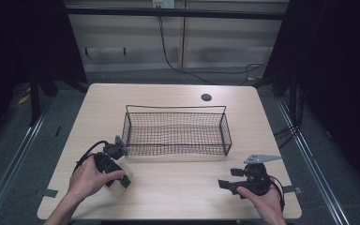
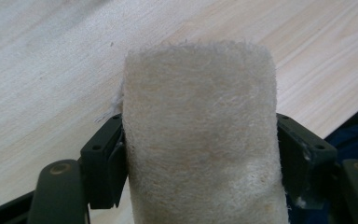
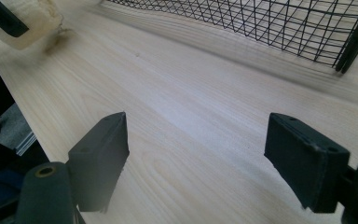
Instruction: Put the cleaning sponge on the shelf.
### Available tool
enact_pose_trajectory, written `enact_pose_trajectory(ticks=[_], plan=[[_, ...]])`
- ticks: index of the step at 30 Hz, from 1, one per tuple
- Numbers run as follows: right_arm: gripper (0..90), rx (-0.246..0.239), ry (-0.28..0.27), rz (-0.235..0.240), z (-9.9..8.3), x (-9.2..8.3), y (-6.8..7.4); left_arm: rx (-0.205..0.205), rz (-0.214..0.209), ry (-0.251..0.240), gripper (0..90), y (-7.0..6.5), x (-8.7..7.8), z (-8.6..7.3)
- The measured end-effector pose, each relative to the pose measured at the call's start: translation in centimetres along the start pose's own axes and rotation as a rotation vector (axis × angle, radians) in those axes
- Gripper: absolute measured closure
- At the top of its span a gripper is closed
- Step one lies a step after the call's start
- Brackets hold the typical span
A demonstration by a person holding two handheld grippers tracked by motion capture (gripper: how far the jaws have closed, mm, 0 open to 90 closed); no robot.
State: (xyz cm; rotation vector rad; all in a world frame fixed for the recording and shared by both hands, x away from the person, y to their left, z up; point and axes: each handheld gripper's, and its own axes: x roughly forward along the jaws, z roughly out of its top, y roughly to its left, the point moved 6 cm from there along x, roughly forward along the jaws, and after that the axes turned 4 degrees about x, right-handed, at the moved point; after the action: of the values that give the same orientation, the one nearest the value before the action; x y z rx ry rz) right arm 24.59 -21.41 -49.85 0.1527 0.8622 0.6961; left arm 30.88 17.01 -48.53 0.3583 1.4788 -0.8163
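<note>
A pale sponge (image 2: 200, 135) is clamped in the left tool (image 1: 114, 174) near the surface's (image 1: 168, 187) front-left corner — ready for the wire basket (image 1: 176, 132) behind; the right tool (image 3: 205, 158) is held open — empty.

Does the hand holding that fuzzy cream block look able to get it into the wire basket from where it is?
Probably yes. The left tongs are clamped on the cream block just in front of the wire basket, whose top is open. Only its near wall lies between, so the block would need lifting over that.

A black wire basket (image 1: 176, 132) stands on the wooden table (image 1: 178, 187).
</note>
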Motion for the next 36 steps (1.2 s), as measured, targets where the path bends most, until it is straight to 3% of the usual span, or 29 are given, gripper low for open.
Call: enact_pose_trajectory(ticks=[3,4,6,14,28,36], plan=[[21.3,-0.001,0.0,0.0,0.0,0.0,0.0,0.009,-0.008,-0.019,27.8,-0.1,-0.7,0.1],[21.2,0.001,-0.001,0.0,0.0,0.0,0.0,0.009,-0.039,-0.041,27.8,-0.4,-1.2,0.2],[21.2,0.001,-0.001,-0.002,0.0,0.0,0.0,0.036,-0.055,-0.045,27.7,-0.5,-1.7,0.2],[21.2,0.002,-0.001,0.0,0.0,0.0,0.0,0.028,-0.091,-0.067,27.7,-0.5,-2.5,0.4],[21.1,0.0,-0.011,0.007,0.1,-0.1,0.0,0.042,-0.1,-0.053,27.8,-1.1,-3.7,1.1],[21.1,0.001,-0.01,0.009,0.1,0.0,0.1,0.039,-0.147,-0.047,27.9,-1.1,-4.0,1.4]])
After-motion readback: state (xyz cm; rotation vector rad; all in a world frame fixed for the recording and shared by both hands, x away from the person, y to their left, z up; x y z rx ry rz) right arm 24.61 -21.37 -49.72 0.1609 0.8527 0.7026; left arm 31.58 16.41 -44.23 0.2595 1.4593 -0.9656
